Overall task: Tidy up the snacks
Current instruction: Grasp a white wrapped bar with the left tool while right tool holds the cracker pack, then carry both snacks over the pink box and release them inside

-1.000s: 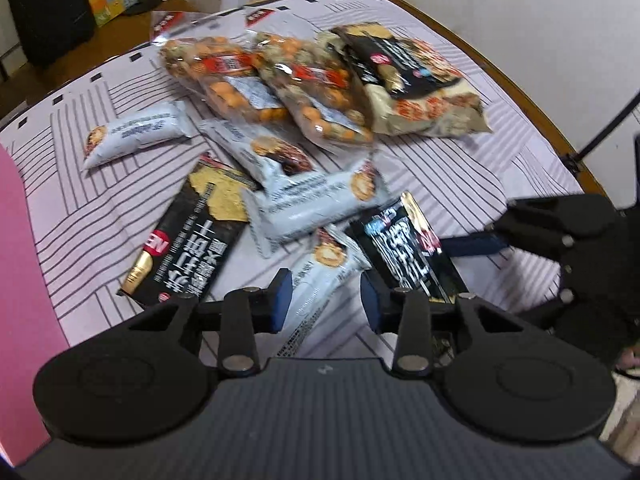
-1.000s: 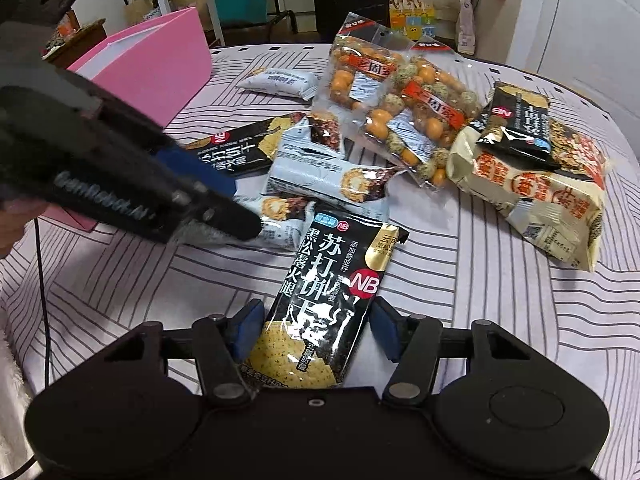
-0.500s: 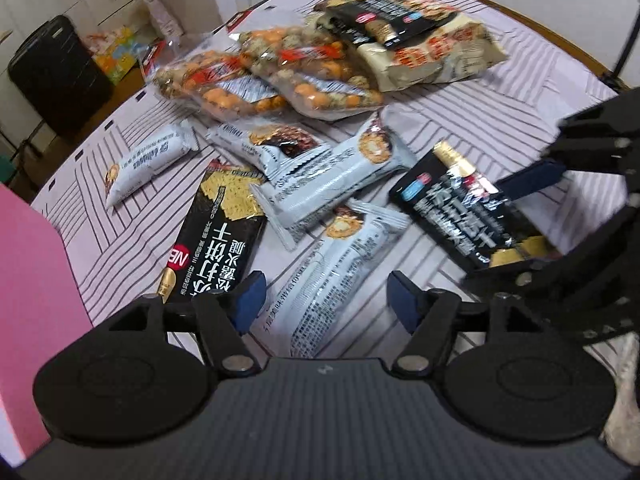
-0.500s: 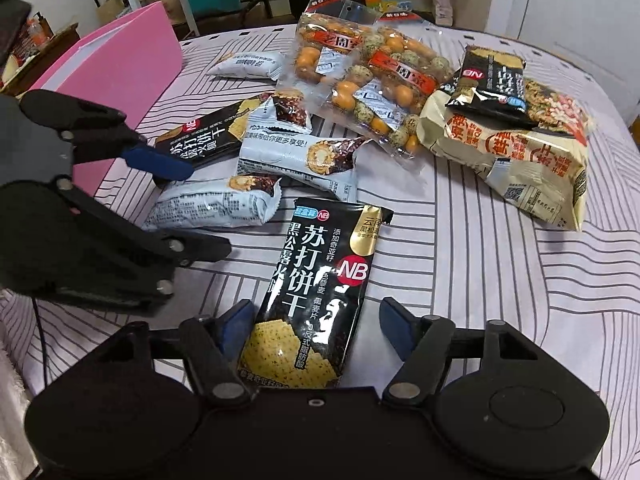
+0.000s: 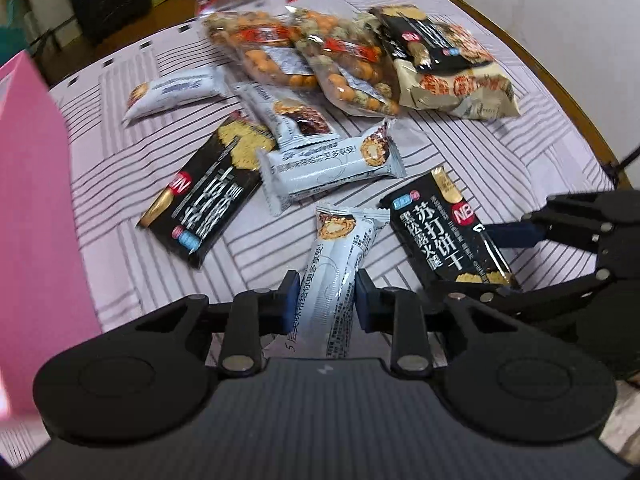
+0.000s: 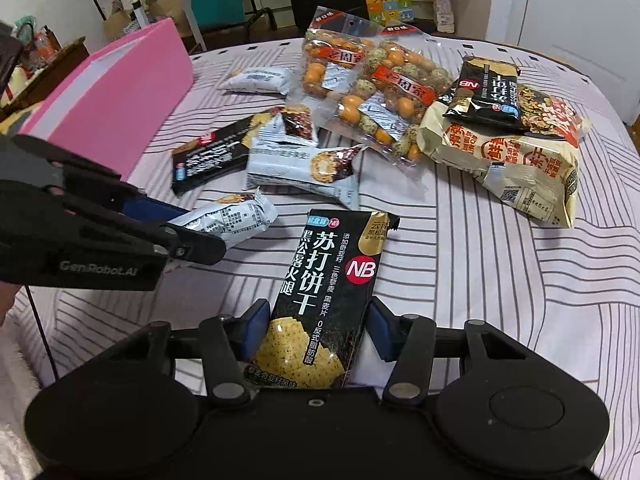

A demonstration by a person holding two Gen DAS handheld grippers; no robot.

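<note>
My left gripper [image 5: 322, 300] is shut on a white cake-roll packet [image 5: 336, 276] near the table's front; the packet also shows in the right wrist view [image 6: 228, 222]. My right gripper [image 6: 316, 330] is closed on a black NB soda-cracker packet [image 6: 328, 288], which also shows in the left wrist view [image 5: 444, 232]. Both packets still lie low over the striped cloth. A pink box [image 6: 108, 108] stands at the left.
More snacks lie beyond: another black cracker packet [image 5: 204, 196], two white cake-roll packets [image 5: 328, 168], two clear bags of coated nuts [image 6: 376, 96], a beige bag [image 6: 516, 164] with a black packet on it. The round table's edge [image 5: 560, 80] curves at the right.
My left gripper's jaws have closed onto the white cake-roll packet. My right gripper's jaws have narrowed onto the black cracker packet. Both views shifted slightly.
</note>
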